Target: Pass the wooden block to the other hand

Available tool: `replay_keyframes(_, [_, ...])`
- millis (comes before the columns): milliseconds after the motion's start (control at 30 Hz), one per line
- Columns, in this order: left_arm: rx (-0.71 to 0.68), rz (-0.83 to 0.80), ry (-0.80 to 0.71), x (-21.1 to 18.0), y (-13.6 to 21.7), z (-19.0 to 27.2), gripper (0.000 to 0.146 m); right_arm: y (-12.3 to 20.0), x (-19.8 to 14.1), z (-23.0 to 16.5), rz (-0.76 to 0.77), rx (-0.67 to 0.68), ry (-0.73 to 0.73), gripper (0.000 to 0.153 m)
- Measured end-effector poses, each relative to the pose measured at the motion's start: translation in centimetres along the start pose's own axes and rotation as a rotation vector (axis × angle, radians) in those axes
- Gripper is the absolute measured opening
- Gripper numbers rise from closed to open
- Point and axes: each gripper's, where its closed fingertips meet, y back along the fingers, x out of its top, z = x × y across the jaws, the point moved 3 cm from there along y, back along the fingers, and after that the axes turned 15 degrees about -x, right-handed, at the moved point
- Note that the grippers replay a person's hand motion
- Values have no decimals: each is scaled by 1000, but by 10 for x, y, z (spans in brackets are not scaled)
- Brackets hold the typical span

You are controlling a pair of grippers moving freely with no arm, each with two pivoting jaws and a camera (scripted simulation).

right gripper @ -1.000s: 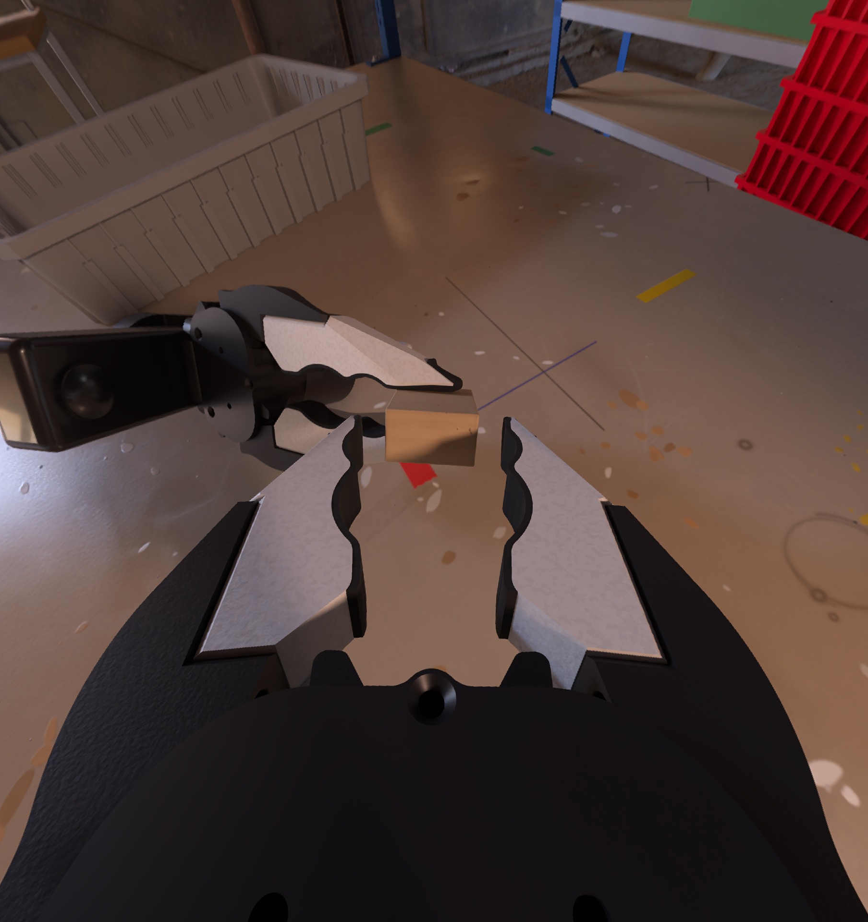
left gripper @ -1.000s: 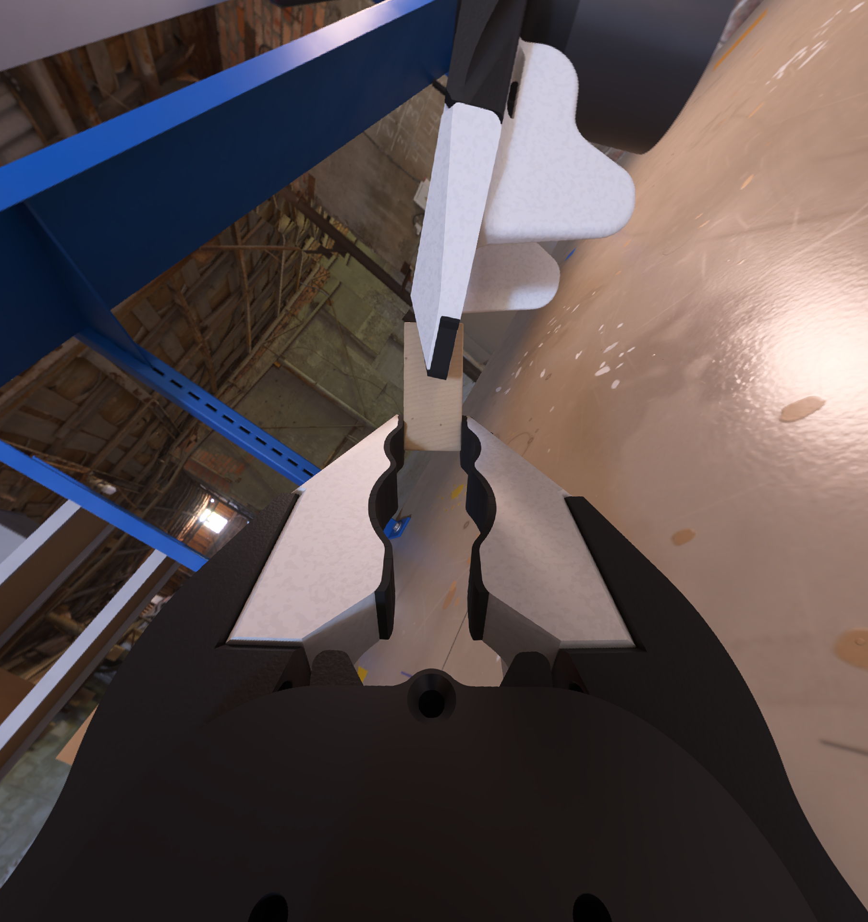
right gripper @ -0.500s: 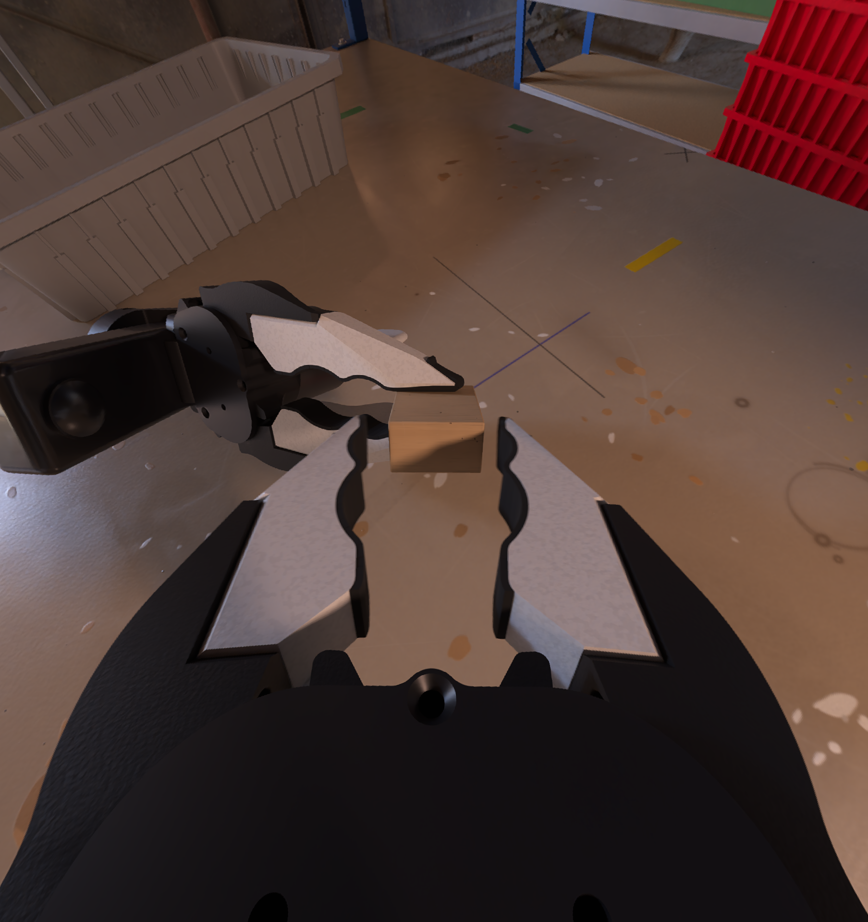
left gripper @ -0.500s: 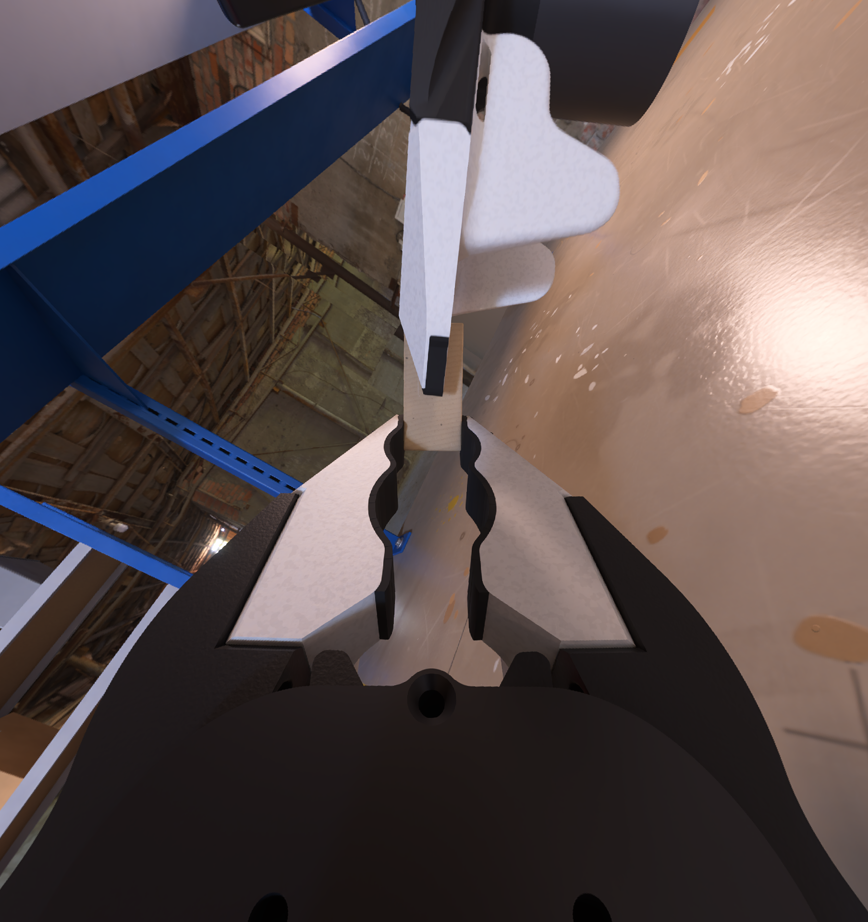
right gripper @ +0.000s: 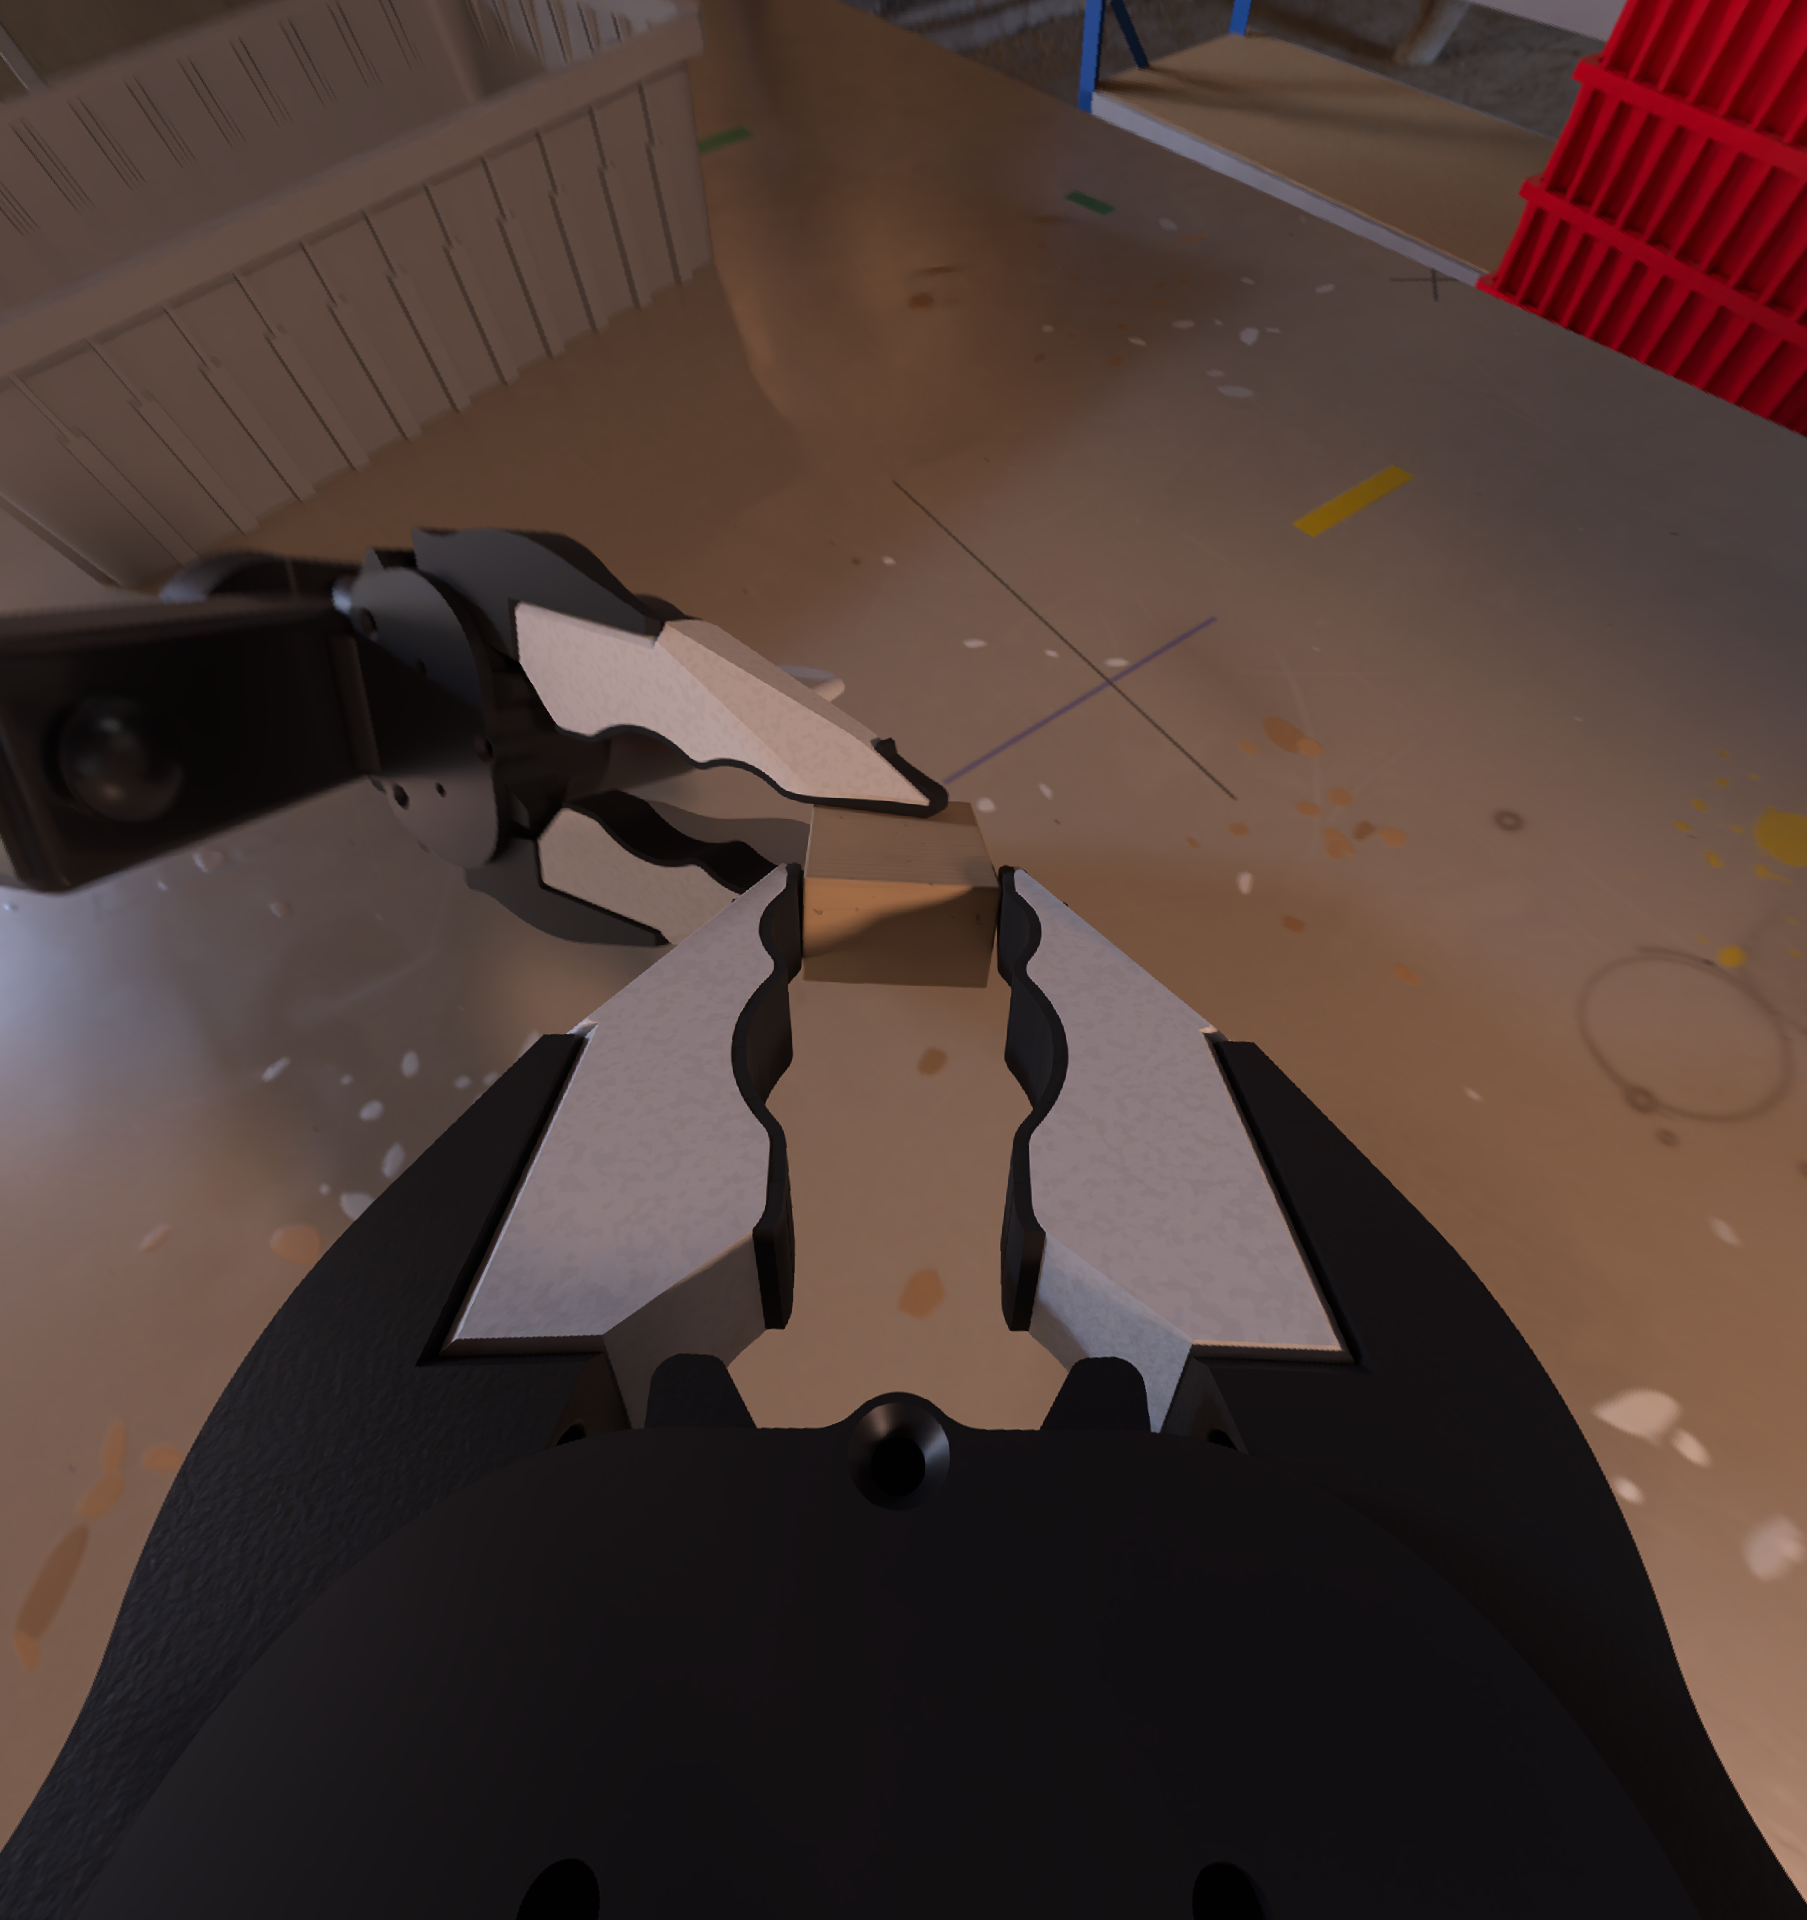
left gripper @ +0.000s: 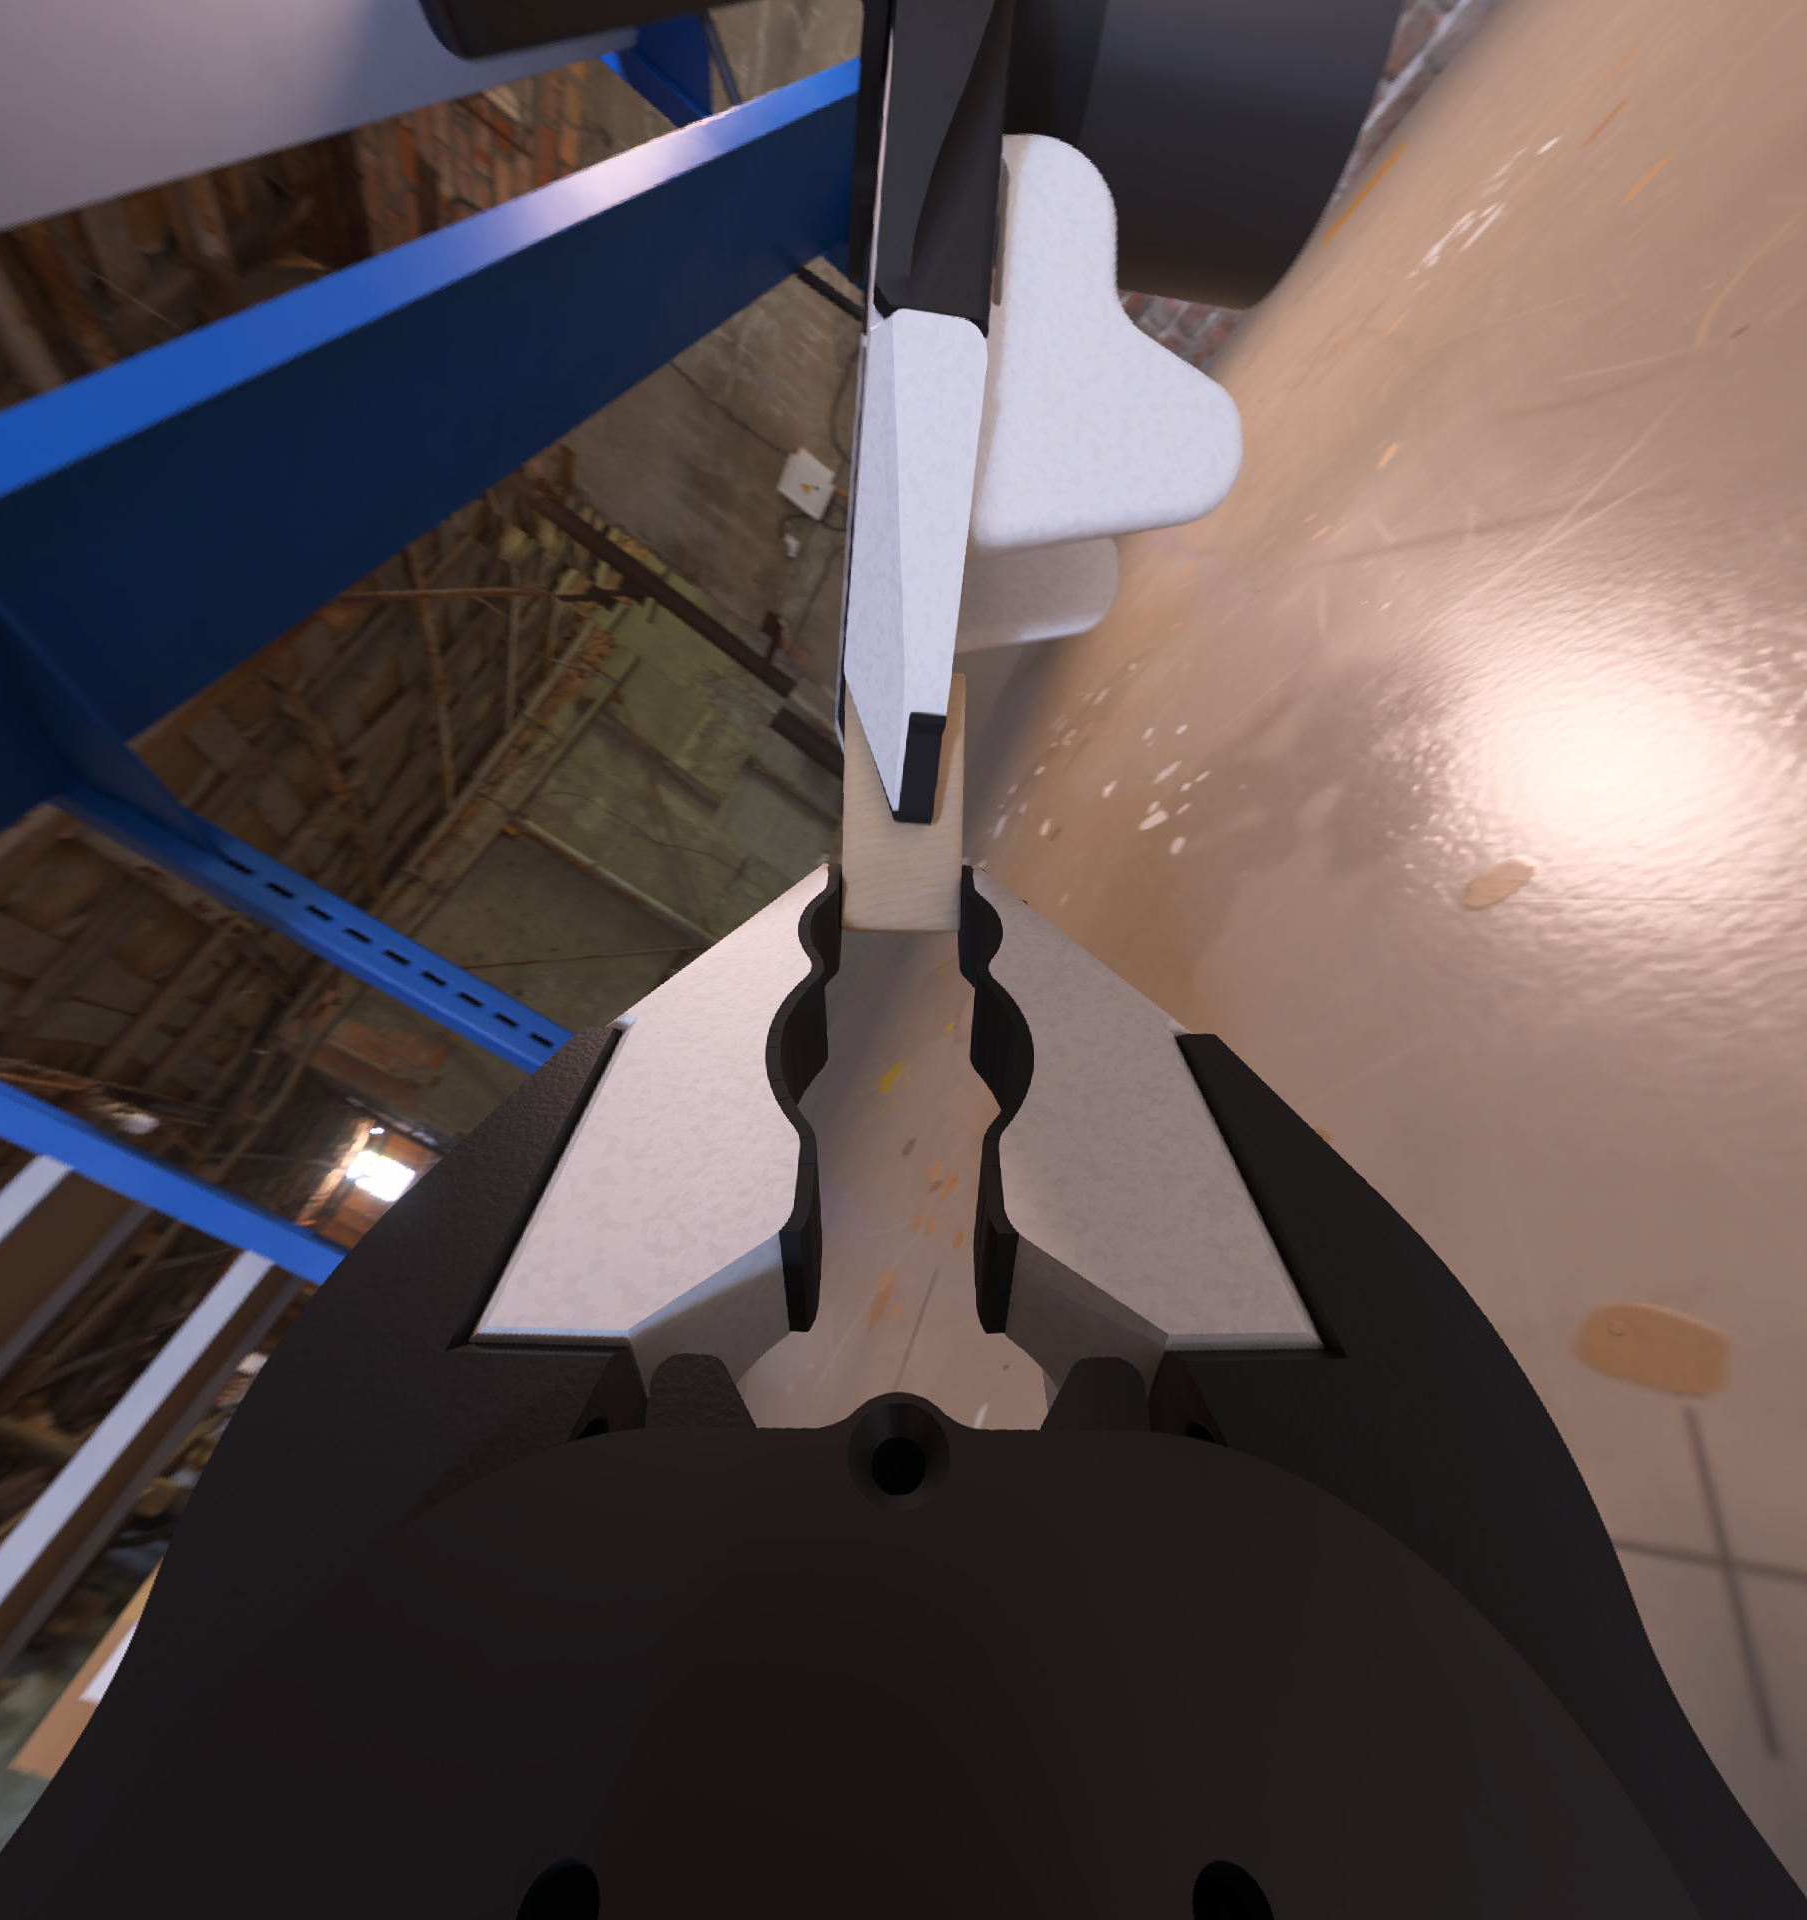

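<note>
The wooden block (right gripper: 894, 935) is a small pale cuboid held in the air above the tan table (right gripper: 1346, 831). My right gripper (right gripper: 901, 894) has its two fingertips pressed on the block's left and right sides. My left gripper (right gripper: 849, 847) comes in from the left and clamps the block from above and below. In the left wrist view the block (left gripper: 899, 904) sits between the tips of my left gripper (left gripper: 901, 878). One finger (left gripper: 904, 582) of the right gripper lies across the block's far end and hides part of it.
A white slatted crate (right gripper: 307, 260) stands at the back left of the table. Red crates (right gripper: 1709, 208) stand at the back right. A blue shelf frame (left gripper: 359, 364) is beyond the table. Paint spots and thin lines mark the tabletop.
My right gripper has moved forward around the block and narrowed its jaws until the fingertips touch the block's sides. My left gripper has kept its hold.
</note>
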Motion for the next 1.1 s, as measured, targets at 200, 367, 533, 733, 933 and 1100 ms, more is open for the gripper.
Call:
replay_keyframes(200, [-106,69,9,9,-1,15,61,26,-18,31,-192,-131,188,38])
replay_keyframes(367, [-127,105,9,15,0,19,60,46,-54,57,-471,-196,296,38])
replay_keyframes(533, [-126,112,52,12,0,16,58,53,-73,68,-498,-127,217,38])
replay_keyframes(733, [-122,111,90,10,1,13,57,53,-85,73,-471,-86,145,38])
replay_keyframes(933, [-115,97,118,7,1,11,43,50,-84,73,-460,-82,140,38])
replay_keyframes(1100, [-108,98,176,3,1,6,37,47,-82,73,-453,-77,132,38])
